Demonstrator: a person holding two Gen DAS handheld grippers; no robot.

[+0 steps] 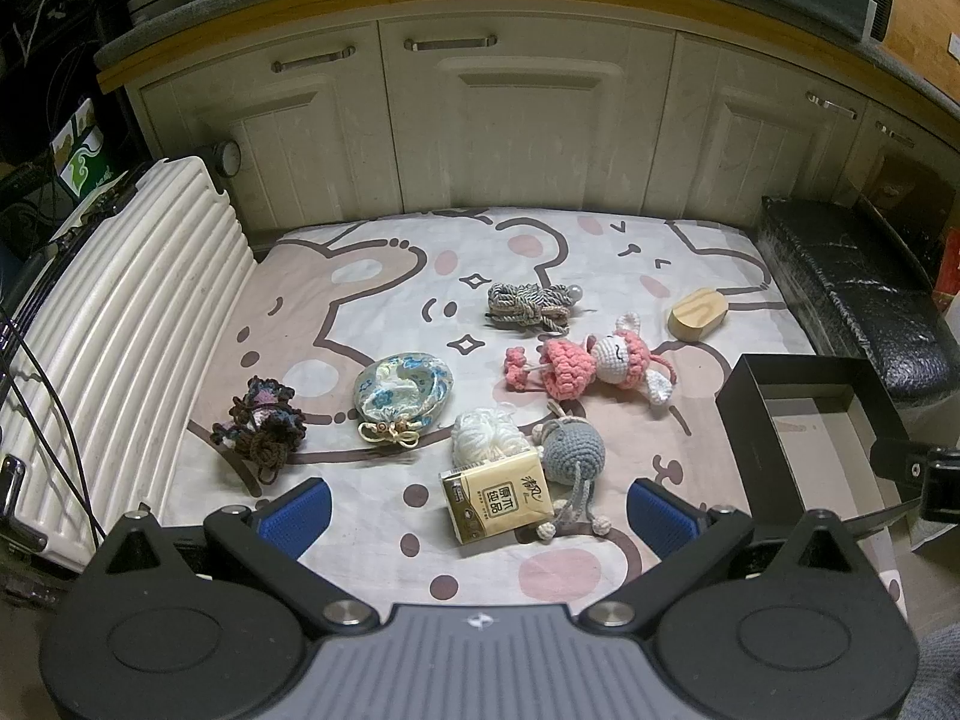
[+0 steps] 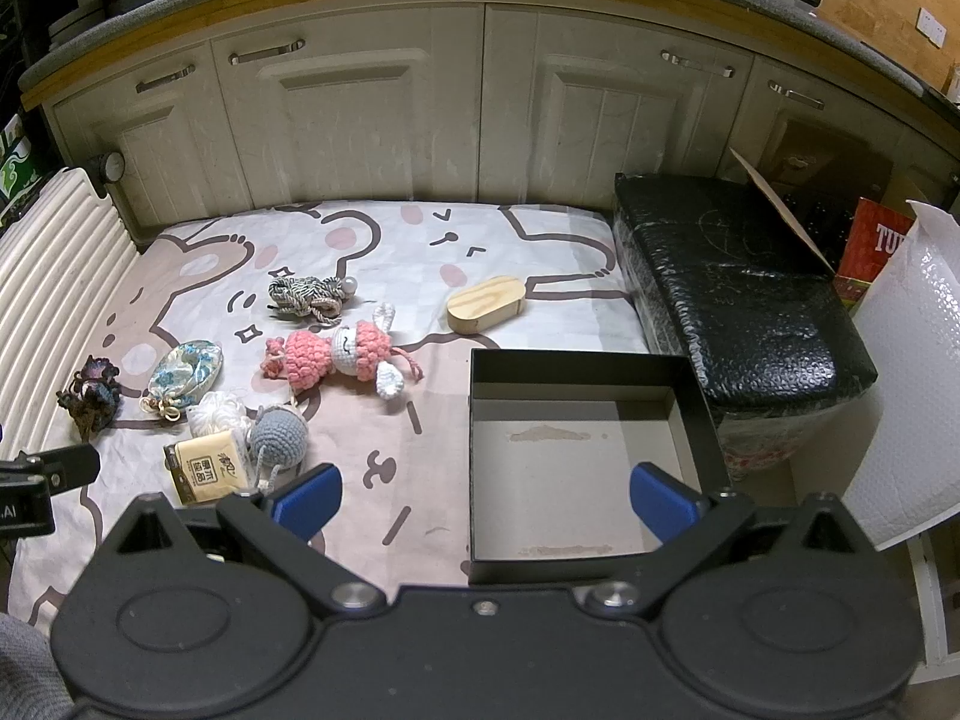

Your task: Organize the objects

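Small items lie on a cartoon-print sheet (image 1: 372,312). A tissue pack (image 1: 497,499) leans on a white yarn ball (image 1: 483,438) and a grey crochet doll (image 1: 575,447). Farther back are a pink crochet doll (image 1: 591,363), a coiled rope (image 1: 528,302), a wooden oval block (image 1: 699,312), a floral pouch (image 1: 403,389) and a dark crochet piece (image 1: 264,423). An open black box (image 2: 591,468), with nothing inside, sits at the right. My left gripper (image 1: 477,516) hovers open just in front of the tissue pack. My right gripper (image 2: 486,498) is open over the box's near left corner.
A white ribbed suitcase (image 1: 120,330) lies along the sheet's left edge. Cream cabinet doors (image 1: 510,120) close off the back. A black wrapped bench (image 2: 738,294) stands right of the sheet, with white bubble wrap (image 2: 906,384) and a red carton (image 2: 879,252) beyond.
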